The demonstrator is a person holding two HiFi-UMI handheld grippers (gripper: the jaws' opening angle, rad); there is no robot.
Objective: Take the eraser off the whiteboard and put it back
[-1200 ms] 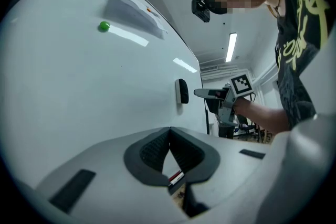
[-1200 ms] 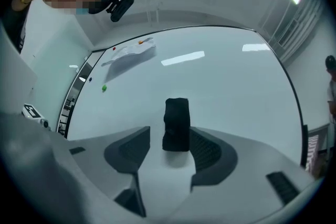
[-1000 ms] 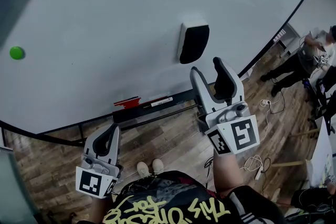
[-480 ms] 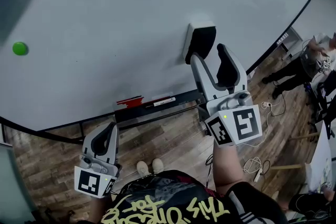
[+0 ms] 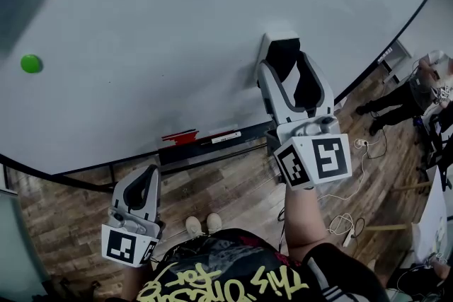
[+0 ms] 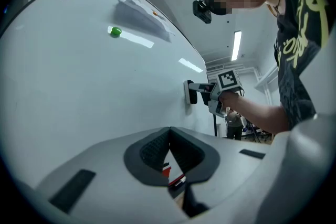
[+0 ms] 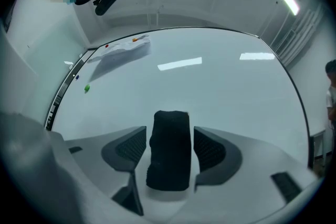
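Whiteboard (image 5: 156,25): large, wiped clean, and fills most of the head view. No change noted.

Marker tray (image 5: 212,145): runs under the board's lower edge and holds a red marker (image 5: 178,137). Undisturbed.

Right gripper (image 5: 290,74): a second ago it sat below the eraser and clear of it. It has since come up to the board, and its fingers now stand one on each side of the eraser. The jaws are opening and stand wide. Its own view shows a gap between each pad and the eraser, so nothing is gripped yet.

Left gripper (image 5: 147,180): held low by the person's side, well away from the board. Its pads meet at the tips with nothing between them. It has not moved to any noticeable degree.

Eraser (image 5: 282,54): black, stuck flat on the whiteboard, in the same place as before and now bracketed by the right fingers. Judged from this, the approach is complete and the take-off step has not started. Closing the jaws on the eraser's sides appears to be the next requirement.

Green magnet (image 5: 30,64): far left on the board, well apart from the work. Unchanged.
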